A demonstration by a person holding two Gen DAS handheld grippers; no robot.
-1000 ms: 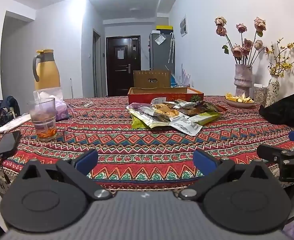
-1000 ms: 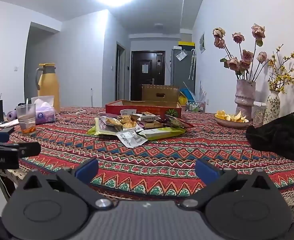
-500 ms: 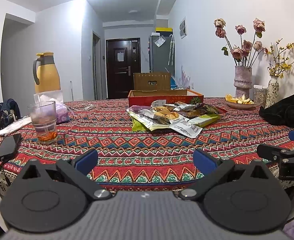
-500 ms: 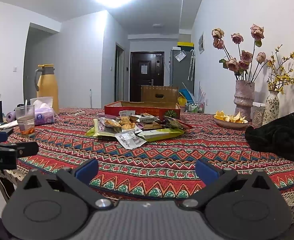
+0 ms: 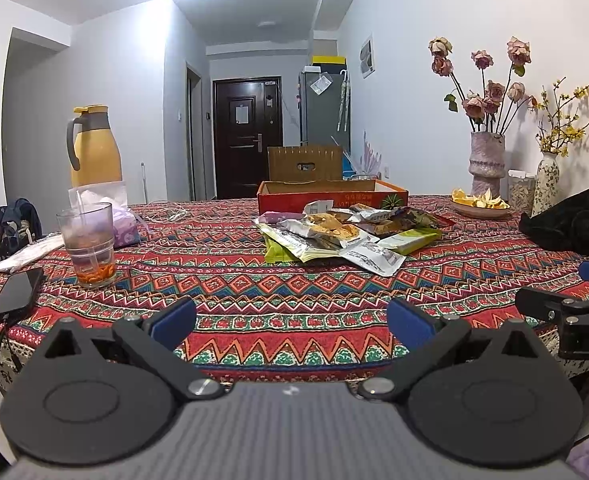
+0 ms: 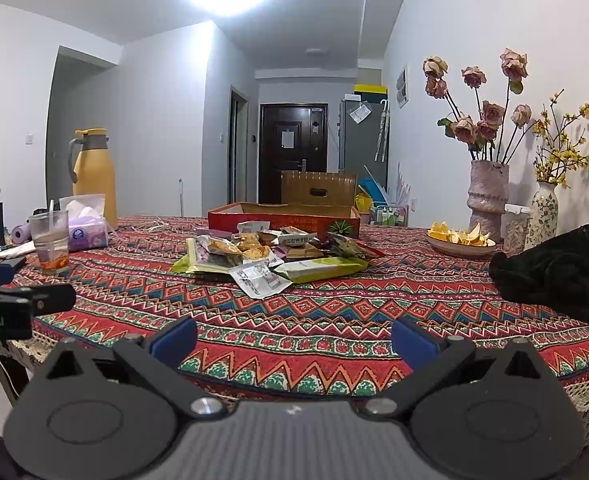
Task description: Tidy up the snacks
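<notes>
The snacks [image 5: 342, 236] lie in a loose heap on the patterned tablecloth [image 5: 230, 280], just in front of the red box [image 5: 332, 196], whose open top faces up and whose brown flap stands behind it. The heap holds silver, green and white packets overlapping one another; a white packet [image 5: 372, 258] sticks out nearest the camera, a green one [image 5: 408, 238] beside it.

The left gripper [image 5: 290, 320] hovers at the near table edge, well short of the box, its blue pads [image 5: 172, 320] spread wide with nothing between them. The right gripper [image 6: 292, 334] sits likewise at the near edge, fingers wide apart and empty (each gripper shows at the margin of the other's view).

Left of the box stand a glass [image 5: 88, 248] with orange bits at its bottom, a tissue pack [image 5: 114, 216] and a yellow jug [image 5: 92, 148] behind it. A phone [image 5: 16, 290] lies at the left table edge. Right of the box are a plate of peel [image 5: 480, 204], a pink vase of roses [image 5: 486, 160], a floral vase [image 5: 546, 180] and a black cloth bundle [image 5: 570, 224].
</notes>
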